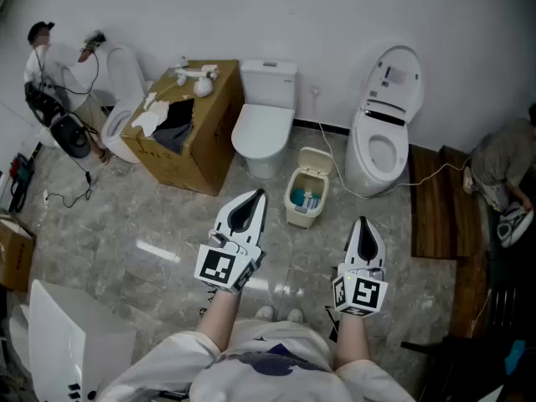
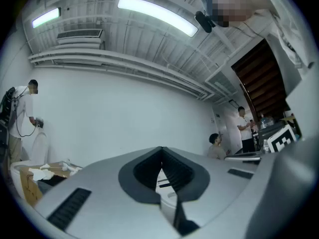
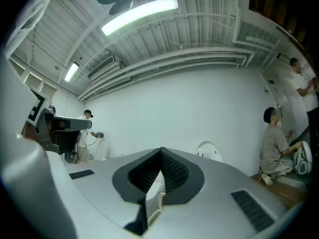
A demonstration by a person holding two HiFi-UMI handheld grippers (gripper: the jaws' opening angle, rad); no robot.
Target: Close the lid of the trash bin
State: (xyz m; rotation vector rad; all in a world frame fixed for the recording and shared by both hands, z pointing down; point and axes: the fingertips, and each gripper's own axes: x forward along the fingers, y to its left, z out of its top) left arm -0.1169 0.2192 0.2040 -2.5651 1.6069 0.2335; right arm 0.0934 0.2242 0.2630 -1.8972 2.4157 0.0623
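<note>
A small cream trash bin [image 1: 307,188] stands on the floor between two toilets, its lid tipped up at the back and rubbish showing inside. My left gripper [image 1: 256,194] hovers shut and empty just left of the bin, nearer to me. My right gripper [image 1: 363,220] is also shut with nothing in it, to the right of the bin and closer to me. In the left gripper view the left gripper [image 2: 161,156] points at the white wall, and the bin is hidden. The right gripper [image 3: 161,156] likewise faces the wall.
A white toilet [image 1: 264,124] stands left of the bin, and another toilet [image 1: 383,132] with its lid raised stands to the right. An open cardboard box [image 1: 182,124] sits further left. One person [image 1: 52,74] works at far left; another person [image 1: 502,170] crouches at right on wooden boards [image 1: 431,203].
</note>
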